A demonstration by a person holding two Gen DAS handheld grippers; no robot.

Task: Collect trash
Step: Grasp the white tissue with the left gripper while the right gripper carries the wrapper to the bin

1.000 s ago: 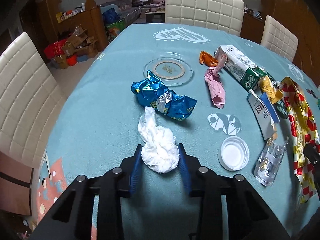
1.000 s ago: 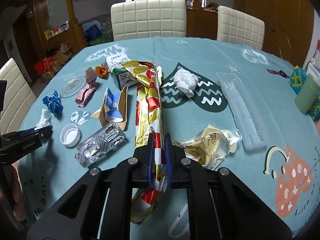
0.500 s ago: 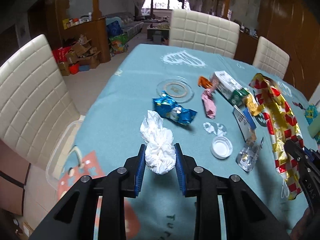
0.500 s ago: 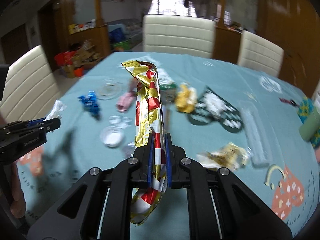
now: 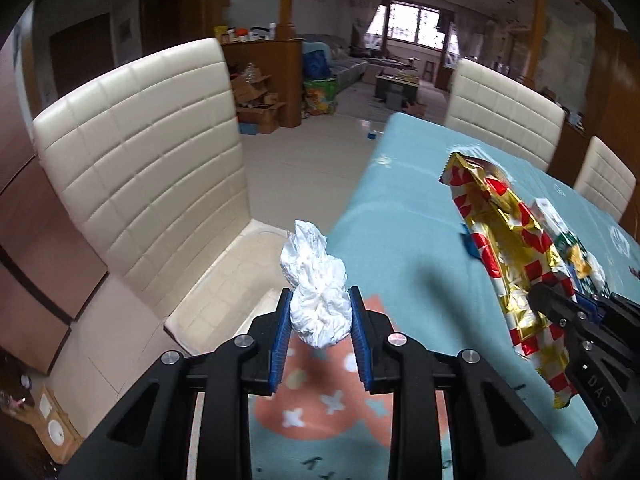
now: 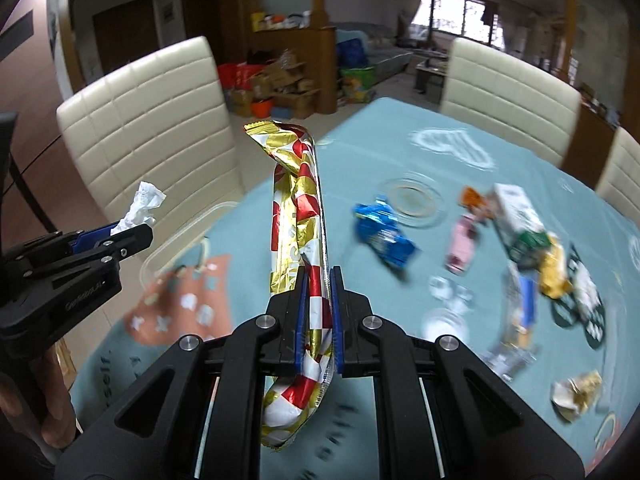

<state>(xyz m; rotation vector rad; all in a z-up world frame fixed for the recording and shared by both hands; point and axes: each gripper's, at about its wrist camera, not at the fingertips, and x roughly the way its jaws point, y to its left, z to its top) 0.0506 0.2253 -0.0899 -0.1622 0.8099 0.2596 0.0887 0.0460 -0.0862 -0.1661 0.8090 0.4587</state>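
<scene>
My left gripper [image 5: 318, 312] is shut on a crumpled white tissue [image 5: 314, 280] and holds it in the air over the table's left edge. It also shows in the right wrist view [image 6: 132, 236] with the tissue [image 6: 142, 206] sticking out. My right gripper [image 6: 318, 300] is shut on a long red, gold and white foil wrapper [image 6: 298, 216], held up above the table. The wrapper [image 5: 508, 248] and right gripper [image 5: 576, 308] show at the right of the left wrist view.
A clear plastic bin [image 6: 180, 240] sits beside the table's left edge, below a cream chair [image 5: 152, 152]. On the teal tablecloth [image 6: 440, 168] lie a blue wrapper [image 6: 384, 236], a pink wrapper [image 6: 462, 244], a carton [image 6: 518, 210], a glass dish [image 6: 412, 200] and other scraps.
Both grippers have lifted their trash off the table and swung left toward the table's edge and the chair. The grips have not changed.
</scene>
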